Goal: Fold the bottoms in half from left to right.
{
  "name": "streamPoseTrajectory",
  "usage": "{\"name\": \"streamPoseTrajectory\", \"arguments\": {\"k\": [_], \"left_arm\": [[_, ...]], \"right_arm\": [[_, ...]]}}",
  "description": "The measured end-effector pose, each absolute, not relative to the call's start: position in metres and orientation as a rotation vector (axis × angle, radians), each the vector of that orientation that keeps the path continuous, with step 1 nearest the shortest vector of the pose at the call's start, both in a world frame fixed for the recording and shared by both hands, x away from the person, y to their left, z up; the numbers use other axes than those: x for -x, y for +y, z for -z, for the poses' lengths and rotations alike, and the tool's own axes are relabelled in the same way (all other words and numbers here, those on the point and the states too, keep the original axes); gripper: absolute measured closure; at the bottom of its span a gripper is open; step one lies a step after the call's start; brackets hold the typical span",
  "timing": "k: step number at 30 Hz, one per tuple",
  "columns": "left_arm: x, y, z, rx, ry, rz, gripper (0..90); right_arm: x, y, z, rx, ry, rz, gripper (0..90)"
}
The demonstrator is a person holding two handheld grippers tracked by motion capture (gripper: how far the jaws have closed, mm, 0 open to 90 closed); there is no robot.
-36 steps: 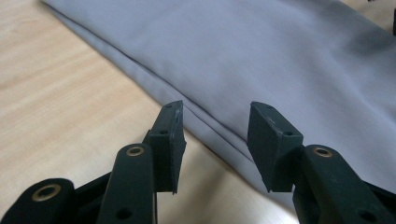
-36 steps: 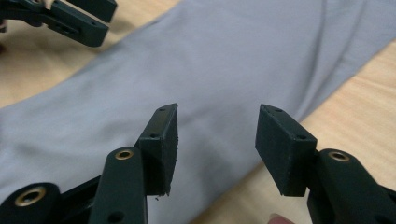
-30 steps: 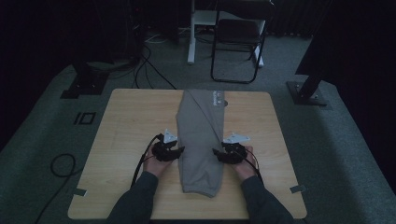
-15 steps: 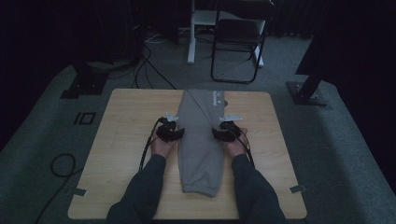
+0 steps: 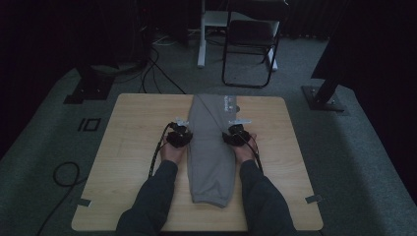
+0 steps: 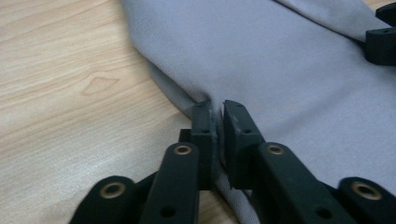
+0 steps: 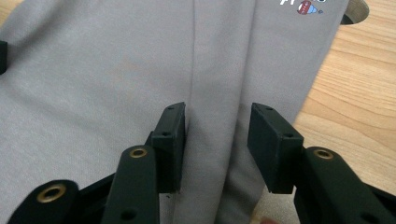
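A grey folded garment (image 5: 211,147) lies lengthwise down the middle of the wooden table (image 5: 137,128), with a small printed logo (image 7: 302,5) near its far end. My left gripper (image 5: 185,133) has just closed and is shut on the garment's left edge (image 6: 187,93), the cloth pinched between its pads (image 6: 218,112). My right gripper (image 5: 231,134) sits at the garment's right edge. Its jaws (image 7: 217,116) have just been closing and still stand apart, with a raised fold of the cloth (image 7: 219,140) between them. The right gripper's tip (image 6: 380,37) also appears across the garment in the left gripper view.
A black folding chair (image 5: 251,44) and a white post (image 5: 201,39) stand beyond the table's far edge. Dark stand bases (image 5: 88,88) (image 5: 324,98) flank the far corners. A cable loop (image 5: 64,172) lies on the carpet at left. Bare wood lies on both sides of the garment.
Both hands have slid away from the person along the garment's sides and drawn in to its edges. The left jaws have shut on the cloth edge.
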State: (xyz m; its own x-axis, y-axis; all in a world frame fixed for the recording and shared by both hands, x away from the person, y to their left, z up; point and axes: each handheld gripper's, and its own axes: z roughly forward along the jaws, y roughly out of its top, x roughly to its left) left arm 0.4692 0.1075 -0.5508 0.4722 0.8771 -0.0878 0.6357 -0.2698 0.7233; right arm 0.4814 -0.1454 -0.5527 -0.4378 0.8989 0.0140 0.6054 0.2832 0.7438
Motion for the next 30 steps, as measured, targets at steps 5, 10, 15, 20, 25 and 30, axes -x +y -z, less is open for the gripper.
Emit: {"name": "streamPoseTrajectory", "arguments": {"k": [5, 10, 15, 20, 25, 30], "left_arm": [[-0.463, 0.109, 0.552, -2.005, 1.244, -0.438, 85.4], [-0.453, 0.113, 0.552, -2.013, 1.233, -0.434, 85.3], [-0.438, 0.116, 0.552, -2.010, 1.232, -0.430, 85.2], [-0.420, 0.118, 0.551, -2.031, 1.211, -0.432, 85.1], [-0.400, 0.121, 0.552, -2.037, 1.192, -0.429, 85.0], [-0.378, 0.124, 0.553, -2.030, 1.186, -0.419, 84.9]], "right_arm": [[-0.477, -0.146, 0.553, -1.348, 2.152, -0.971, 58.5], [-0.467, -0.146, 0.553, -1.330, 2.168, -0.977, 58.5], [-0.453, -0.147, 0.553, -1.312, 2.187, -0.988, 58.5], [-0.436, -0.147, 0.553, -1.291, 2.209, -0.993, 58.5], [-0.415, -0.148, 0.553, -1.261, 2.236, -1.002, 58.5], [-0.392, -0.150, 0.553, -1.239, 2.262, -1.013, 58.4]]}}
